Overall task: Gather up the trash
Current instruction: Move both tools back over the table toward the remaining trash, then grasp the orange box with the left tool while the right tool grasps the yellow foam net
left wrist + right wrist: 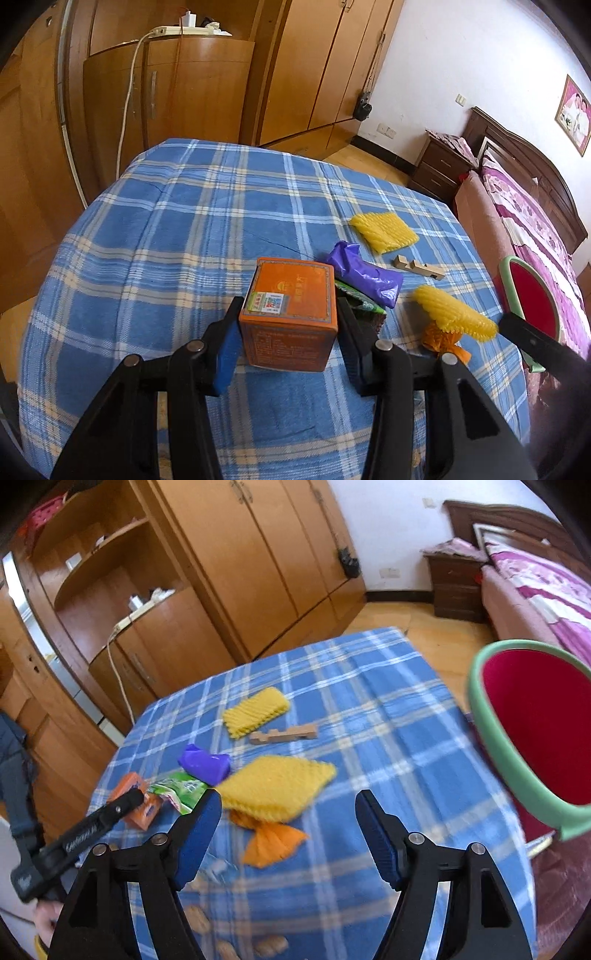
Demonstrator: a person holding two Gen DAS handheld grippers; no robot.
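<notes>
An orange box (290,314) stands on the blue plaid tablecloth (184,229), between the jaws of my left gripper (288,332), which close on its sides. The box (127,788) also shows in the right wrist view, partly behind the left gripper. My right gripper (288,812) is open and empty, just short of a yellow foam net (277,786) lying over an orange wrapper (273,843). A purple bag (364,273), a green packet (179,788), a second yellow foam net (384,230) and a wooden piece (419,267) lie nearby.
A red bin with a green rim (535,731) stands off the table's right edge. Peanut shells (197,919) lie on the near cloth. Wooden wardrobes (303,66), a nightstand (439,170) and a bed (532,236) surround the table.
</notes>
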